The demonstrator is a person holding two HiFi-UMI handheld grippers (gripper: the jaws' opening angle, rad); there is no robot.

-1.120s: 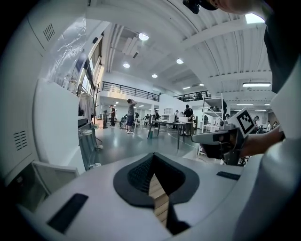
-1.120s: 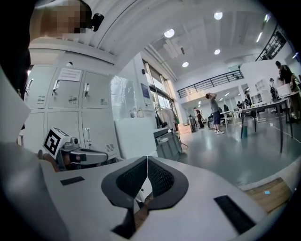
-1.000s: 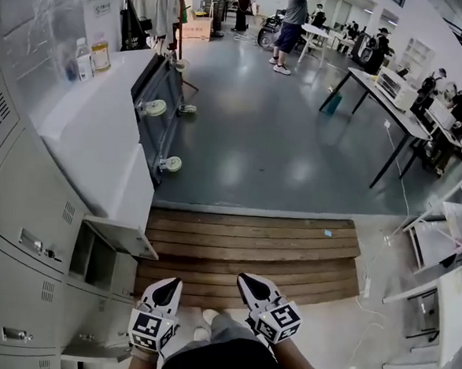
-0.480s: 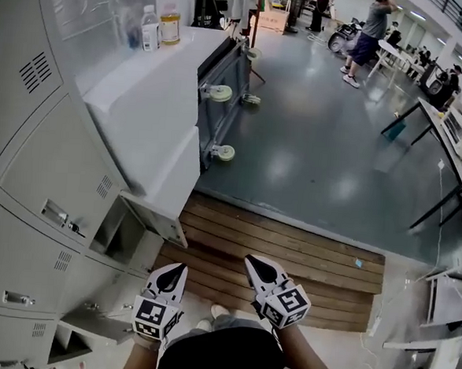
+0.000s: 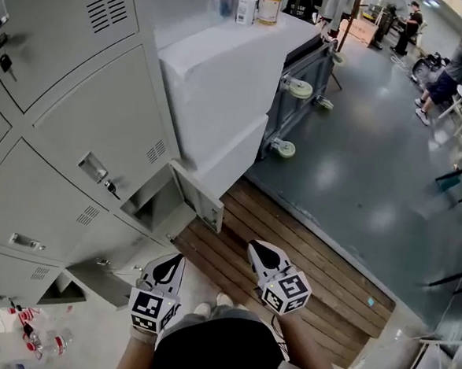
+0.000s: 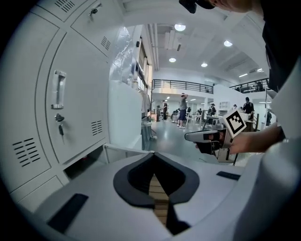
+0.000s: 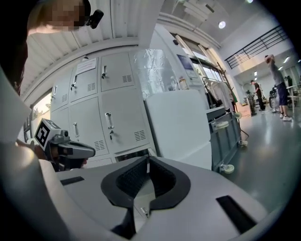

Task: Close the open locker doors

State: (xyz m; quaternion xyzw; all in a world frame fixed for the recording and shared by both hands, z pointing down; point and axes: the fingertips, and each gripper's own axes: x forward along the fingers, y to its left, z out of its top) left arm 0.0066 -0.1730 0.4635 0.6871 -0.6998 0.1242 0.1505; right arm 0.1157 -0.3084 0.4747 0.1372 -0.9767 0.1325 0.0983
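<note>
Evidently the approach step: left hand-held gripper (image 5: 176, 260) and right hand-held gripper (image 5: 255, 248) are closed, empty. Next, one should push the mid-frame open door (image 5: 201, 200) shut.

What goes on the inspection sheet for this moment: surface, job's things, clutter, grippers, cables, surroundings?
Surface: wooden slat platform beside a grey floor.
Job's things: lockers; upper open door and lower open door both swung out.
Clutter: two bottles on the white cabinet; more bottles on the floor at lower left.
Grippers: left hand-held gripper and right hand-held gripper shut, empty, touching no door.
Cables: nothing seen.
Surroundings: wheeled cart behind the cabinet; people far off.
</note>
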